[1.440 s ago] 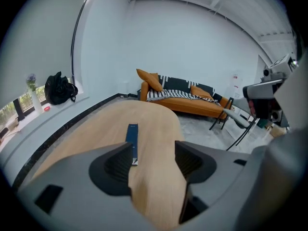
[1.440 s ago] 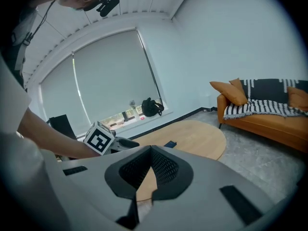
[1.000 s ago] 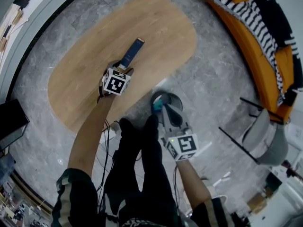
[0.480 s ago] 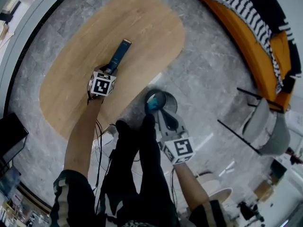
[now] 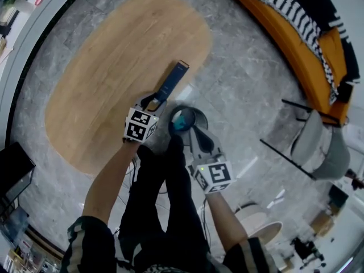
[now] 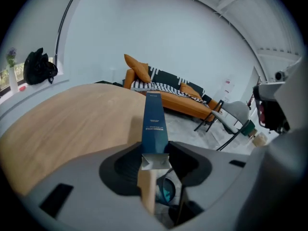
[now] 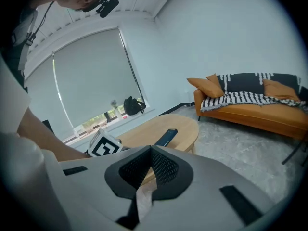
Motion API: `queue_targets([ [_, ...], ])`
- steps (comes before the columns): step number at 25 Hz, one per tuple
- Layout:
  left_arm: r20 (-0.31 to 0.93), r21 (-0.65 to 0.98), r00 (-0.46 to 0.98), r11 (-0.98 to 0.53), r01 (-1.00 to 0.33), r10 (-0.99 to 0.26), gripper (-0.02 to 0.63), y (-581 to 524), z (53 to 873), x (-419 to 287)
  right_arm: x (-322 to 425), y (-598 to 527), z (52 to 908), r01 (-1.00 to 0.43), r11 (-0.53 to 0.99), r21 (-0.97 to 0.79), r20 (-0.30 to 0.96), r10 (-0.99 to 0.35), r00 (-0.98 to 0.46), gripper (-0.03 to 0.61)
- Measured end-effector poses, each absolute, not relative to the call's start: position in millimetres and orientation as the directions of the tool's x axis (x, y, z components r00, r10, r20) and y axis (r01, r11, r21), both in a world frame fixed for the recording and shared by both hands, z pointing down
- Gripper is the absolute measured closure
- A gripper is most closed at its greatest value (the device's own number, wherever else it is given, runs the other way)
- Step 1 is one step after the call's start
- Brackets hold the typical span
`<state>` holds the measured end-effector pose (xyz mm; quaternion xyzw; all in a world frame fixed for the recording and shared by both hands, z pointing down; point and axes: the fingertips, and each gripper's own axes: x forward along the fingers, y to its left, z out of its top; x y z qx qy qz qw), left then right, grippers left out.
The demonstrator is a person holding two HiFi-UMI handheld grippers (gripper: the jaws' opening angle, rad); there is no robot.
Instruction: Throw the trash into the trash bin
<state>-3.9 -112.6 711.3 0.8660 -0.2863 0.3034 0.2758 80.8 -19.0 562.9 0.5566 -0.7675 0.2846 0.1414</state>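
**Blue box gripped and carried to the bench edge, beside the bin**

The left tongs [image 5: 152,102] had just been closing, and in the left gripper view they were clenched on the near end of a long blue box [image 6: 154,121], its open flap sitting between the pads. A second before, that box was out over the middle of the bench [image 5: 102,84] with the jaws wide at its end. Now the blue box [image 5: 172,83] was held clear of the bench and pointed toward 1 o'clock in the head view, its far end reaching past the bench edge over the floor.

The trash bin [image 5: 200,117] stood on the floor at about 3 o'clock from the left tongs, just beside them, with a teal item [image 5: 181,121] already inside. The right tongs [image 5: 193,134] hovered at the bin's 5 o'clock rim. Their pads met at the tips in the right gripper view [image 7: 150,148], so they looked clenched on nothing. A pale patch showed below the pads, and what it was could not be told.

For the task, the pick-up seemed done. What probably remained was a short swing toward 3 o'clock and a release over the bin. The box was long, so dropping it end-first looked safest.
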Motion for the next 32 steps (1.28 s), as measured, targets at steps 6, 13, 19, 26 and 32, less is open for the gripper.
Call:
queue_targets([
  [6, 0.705, 0.341, 0.678, -0.737, -0.584, -0.210, 0.440, -24, 739, 47, 115, 3, 569, -0.948, 0.176, -0.264, 0.542, -0.786, -0.297, 0.577],
  [13, 0.760, 0.347, 0.643, -0.777, -0.525, -0.095, 0.440, 42, 783, 75, 146, 35, 593, -0.955, 0.121, -0.270, 0.560, -0.787, -0.258, 0.577],
  [19, 0.800, 0.346, 0.597, -0.764, -0.545, -0.064, 0.440, 75, 842, 79, 160, 63, 652, -0.957, 0.116, -0.265, 0.596, -0.760, -0.257, 0.577],
  [26, 0.859, 0.336, 0.512, -0.772, -0.539, 0.016, 0.439, 116, 914, 80, 172, 101, 732, -0.959, 0.087, -0.269, 0.667, -0.701, -0.251, 0.577],
  [32, 0.883, 0.305, 0.467, -0.809, -0.503, 0.042, 0.439, 130, 948, 78, 182, 107, 760, -0.959, 0.061, -0.277, 0.674, -0.699, -0.239, 0.577],
])
